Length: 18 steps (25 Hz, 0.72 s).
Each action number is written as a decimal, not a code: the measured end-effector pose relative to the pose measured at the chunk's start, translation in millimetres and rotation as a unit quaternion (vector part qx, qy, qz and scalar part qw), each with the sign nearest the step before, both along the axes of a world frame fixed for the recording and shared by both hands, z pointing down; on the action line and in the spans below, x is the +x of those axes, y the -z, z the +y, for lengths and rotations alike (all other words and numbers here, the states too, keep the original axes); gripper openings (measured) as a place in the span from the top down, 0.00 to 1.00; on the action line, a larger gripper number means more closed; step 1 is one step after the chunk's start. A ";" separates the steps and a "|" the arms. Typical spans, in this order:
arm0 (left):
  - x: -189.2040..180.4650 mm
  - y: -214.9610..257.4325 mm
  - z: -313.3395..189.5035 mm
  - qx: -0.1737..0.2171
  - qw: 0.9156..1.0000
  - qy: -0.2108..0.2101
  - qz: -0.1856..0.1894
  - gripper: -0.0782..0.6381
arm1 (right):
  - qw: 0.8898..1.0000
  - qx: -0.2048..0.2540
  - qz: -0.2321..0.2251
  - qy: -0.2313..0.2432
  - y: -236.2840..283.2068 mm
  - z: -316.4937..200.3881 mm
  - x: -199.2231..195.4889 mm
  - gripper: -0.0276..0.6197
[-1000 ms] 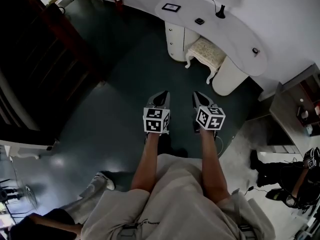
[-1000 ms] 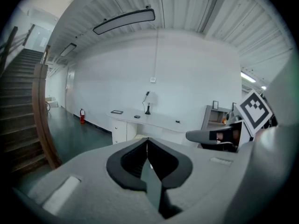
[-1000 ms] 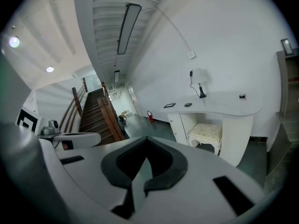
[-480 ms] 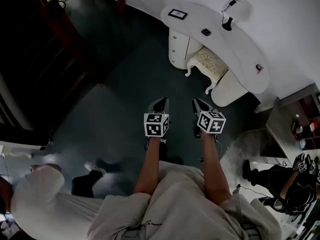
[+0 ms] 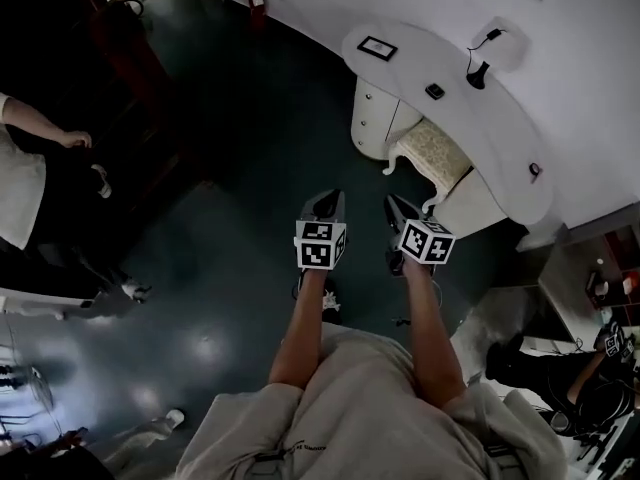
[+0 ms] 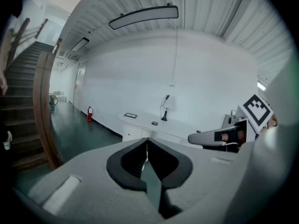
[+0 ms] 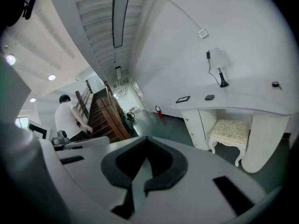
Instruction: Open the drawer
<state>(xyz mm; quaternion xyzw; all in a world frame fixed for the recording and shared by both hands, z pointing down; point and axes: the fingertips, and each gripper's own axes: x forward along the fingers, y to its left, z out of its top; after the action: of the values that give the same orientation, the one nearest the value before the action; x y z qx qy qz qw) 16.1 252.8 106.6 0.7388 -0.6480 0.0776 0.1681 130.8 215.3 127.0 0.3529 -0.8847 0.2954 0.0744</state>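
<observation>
Drawers: white rounded drawer unit with little knobs, under the left end of the curved white desk, all shut.
Next to it: cream cushioned stool, tucked under the desk.
Left gripper: clenched, nothing in it, well short of the drawers.
Right gripper: same deal, pinched together and empty, just beside the left one.
Floor: dark, glossy.

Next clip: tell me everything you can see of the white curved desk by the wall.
The desk is white, with a curved top that follows the wall. It stands on two rounded pedestals; one pedestal carries drawers with small knobs, all apparently shut. A cream stool sits tucked between them. A lamp, a dark frame and two small dark items rest on top.
</observation>
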 end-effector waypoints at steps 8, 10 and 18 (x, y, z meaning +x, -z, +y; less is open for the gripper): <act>-34.4 -8.1 -40.4 -0.002 1.000 -0.014 0.004 0.88 | 0.998 0.001 -0.035 -0.043 19.8 -55.1 -16.6 0.93; -43.3 -13.9 -41.2 -0.008 1.000 -0.016 0.005 0.88 | 0.997 -0.020 -0.056 -0.054 11.6 -56.2 -22.4 0.93; -73.0 -32.8 -40.1 -0.030 0.999 -0.011 0.019 0.88 | 0.992 -0.066 -0.058 -0.091 -23.9 -58.1 -29.9 0.93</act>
<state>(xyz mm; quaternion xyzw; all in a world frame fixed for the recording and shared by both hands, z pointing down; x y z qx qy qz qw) -56.9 212.7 139.5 0.7419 -0.6337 0.0848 0.2019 100.9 157.2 151.0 0.4083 -0.8303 0.3789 0.0196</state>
